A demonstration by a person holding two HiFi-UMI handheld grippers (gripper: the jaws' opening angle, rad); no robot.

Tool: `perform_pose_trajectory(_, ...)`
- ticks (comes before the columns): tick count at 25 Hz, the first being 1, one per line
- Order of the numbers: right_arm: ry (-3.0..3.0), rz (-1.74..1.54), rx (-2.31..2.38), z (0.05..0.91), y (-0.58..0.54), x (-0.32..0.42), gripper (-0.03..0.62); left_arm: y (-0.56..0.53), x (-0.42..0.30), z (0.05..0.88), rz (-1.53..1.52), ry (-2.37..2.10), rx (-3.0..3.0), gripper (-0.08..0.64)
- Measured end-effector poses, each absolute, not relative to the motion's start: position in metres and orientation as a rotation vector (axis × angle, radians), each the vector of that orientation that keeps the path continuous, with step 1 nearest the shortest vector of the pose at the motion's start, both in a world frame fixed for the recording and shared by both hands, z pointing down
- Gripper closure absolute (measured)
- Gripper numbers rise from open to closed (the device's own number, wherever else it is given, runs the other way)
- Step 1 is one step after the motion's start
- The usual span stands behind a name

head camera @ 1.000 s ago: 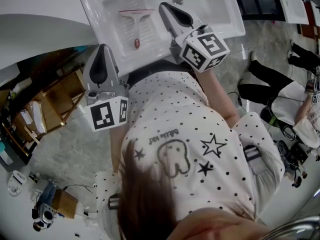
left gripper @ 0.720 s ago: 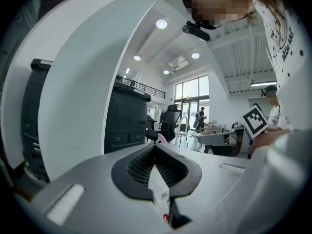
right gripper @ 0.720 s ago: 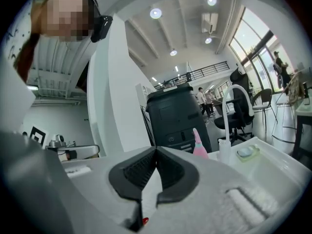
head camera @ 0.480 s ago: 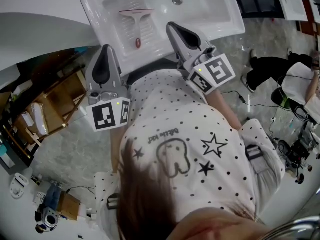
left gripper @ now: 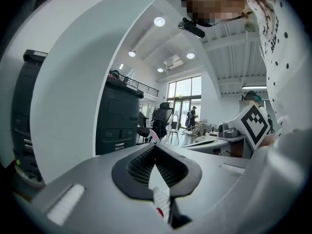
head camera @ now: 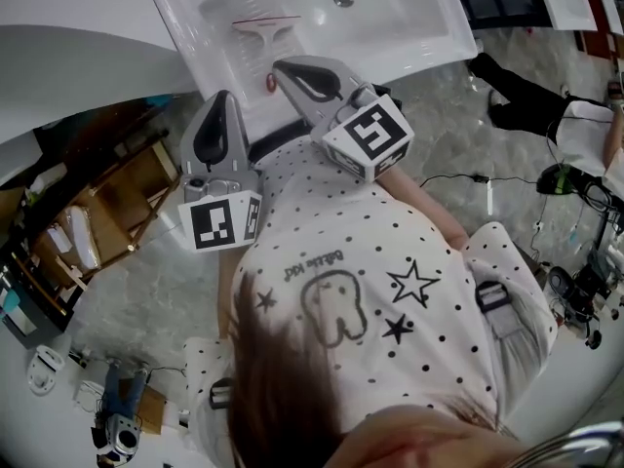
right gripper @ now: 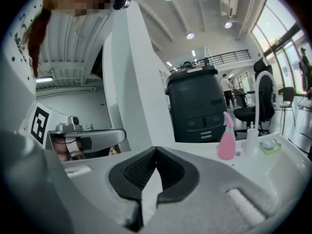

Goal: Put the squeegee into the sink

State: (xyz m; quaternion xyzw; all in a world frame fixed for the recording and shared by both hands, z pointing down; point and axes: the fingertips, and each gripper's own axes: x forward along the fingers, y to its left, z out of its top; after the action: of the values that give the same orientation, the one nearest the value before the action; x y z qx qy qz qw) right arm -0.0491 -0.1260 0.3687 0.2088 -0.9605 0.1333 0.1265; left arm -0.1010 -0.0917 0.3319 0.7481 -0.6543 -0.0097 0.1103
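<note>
The squeegee (head camera: pixel 265 39) lies in the white sink (head camera: pixel 429 37), blade at the far side, ribbed white handle with a red end pointing toward me. My right gripper (head camera: pixel 280 65) is shut and empty, its tip over the sink's near rim just right of the handle's red end. My left gripper (head camera: pixel 222 97) hangs shut and empty at the sink's near left edge. In the left gripper view the jaws (left gripper: pixel 155 146) meet, and the squeegee handle (left gripper: pixel 160 203) shows through the gap below them, apart from the pads. The right gripper (right gripper: pixel 155 150) is shut on nothing in its own view.
A pink spray bottle (right gripper: pixel 226 138), a white pump bottle (right gripper: pixel 252 133) and a soap dish (right gripper: pixel 269 144) stand on the sink counter. A wooden frame (head camera: pixel 107 203) sits under the curved white counter (head camera: pixel 78 47) at the left. Another person (head camera: pixel 575 125) and cables are on the floor at the right.
My right gripper has drawn back from over the basin and swung left, its tip now near the squeegee handle's red end. The left gripper and the squeegee have stayed put.
</note>
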Motion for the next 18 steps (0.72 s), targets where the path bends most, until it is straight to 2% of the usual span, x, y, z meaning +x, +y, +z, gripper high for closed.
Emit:
perform_pose_trajectory(9,-2.78,0.161,0.377,0.374,-0.072,-0.098,0.597,-0.081,-0.113,0.337,-0.006,-1.917,2.222,0.569)
perform_pose_trajectory(18,-2.759,0.166,0.421,0.392,-0.055,-0.136,0.597,-0.062,-0.153,0.352,-0.019,-1.901,2.236,0.566)
